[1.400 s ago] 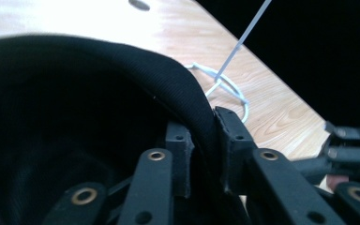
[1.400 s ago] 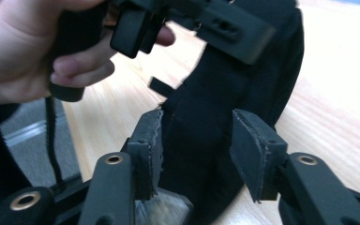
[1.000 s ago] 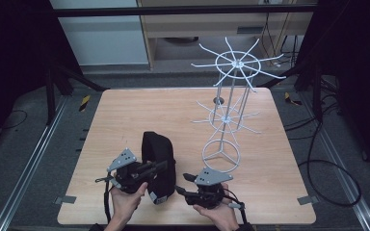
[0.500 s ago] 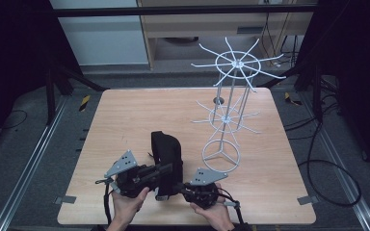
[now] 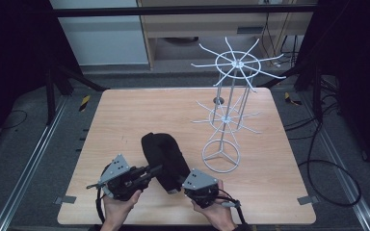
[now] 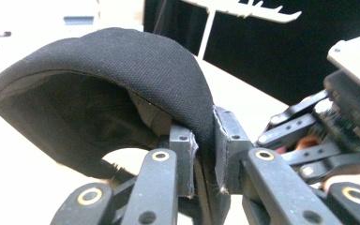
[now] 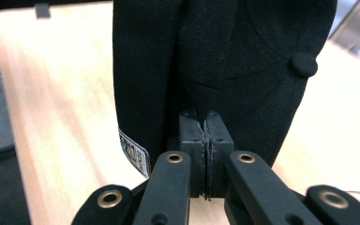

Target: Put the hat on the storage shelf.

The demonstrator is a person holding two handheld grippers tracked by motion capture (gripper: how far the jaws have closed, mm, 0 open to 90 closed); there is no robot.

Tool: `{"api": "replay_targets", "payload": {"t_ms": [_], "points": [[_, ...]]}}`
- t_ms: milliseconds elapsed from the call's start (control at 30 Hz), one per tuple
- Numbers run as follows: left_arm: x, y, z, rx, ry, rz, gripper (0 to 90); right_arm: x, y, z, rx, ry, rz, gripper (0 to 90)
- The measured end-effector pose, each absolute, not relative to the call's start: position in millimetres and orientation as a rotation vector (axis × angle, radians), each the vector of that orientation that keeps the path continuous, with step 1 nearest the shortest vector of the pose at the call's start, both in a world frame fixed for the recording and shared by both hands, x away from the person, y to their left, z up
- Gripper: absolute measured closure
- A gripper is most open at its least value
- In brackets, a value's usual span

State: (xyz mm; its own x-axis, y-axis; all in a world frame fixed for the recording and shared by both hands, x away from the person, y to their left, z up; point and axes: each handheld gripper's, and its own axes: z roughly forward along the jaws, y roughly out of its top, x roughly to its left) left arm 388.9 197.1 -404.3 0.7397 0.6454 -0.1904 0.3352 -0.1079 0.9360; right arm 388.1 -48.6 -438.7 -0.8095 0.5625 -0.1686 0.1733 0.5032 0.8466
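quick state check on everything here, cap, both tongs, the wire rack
black cap: folded, near edge of the table, pinched from both sides
left tongs: shut on the cap's fabric
right tongs: shut on the cap's fabric
white wire rack: upright on the table, arms bare, apart from the cap
table: wooden top, bears cap and rack

We are seeing a light wooden counter (image 5: 125, 115) sitting on grey floor (image 5: 24, 159); black cables (image 5: 327, 163) are trailing at right, a pale cabinet (image 5: 101, 38) is standing behind, dark curtains are flanking both sides.
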Motion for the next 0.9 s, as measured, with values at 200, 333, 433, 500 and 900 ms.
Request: {"api": "replay_targets", "payload": {"t_ms": [200,333,433,500,900], "points": [[388.8,218.2,-419.5,1.733,0.875,0.334,75.6,390.8,-30.8,-447.9,0.599,2.393,1.233,88.6],[388.2,232.7,-425.5,1.753,0.93,0.36,72.3,393.4,-19.3,-451.4,0.615,2.416,1.265,88.1],[389.1,243.8,-432.4,1.768,0.978,0.358,70.9,395.6,-7.7,-456.5,0.635,2.433,1.269,88.0],[390.6,249.9,-436.5,1.776,1.007,0.362,70.2,397.0,-0.5,-459.4,0.647,2.437,1.262,87.9],[405.2,267.2,-455.4,1.85,1.2,0.476,58.2,407.1,22.2,-461.6,0.664,2.427,1.29,86.4]]}}
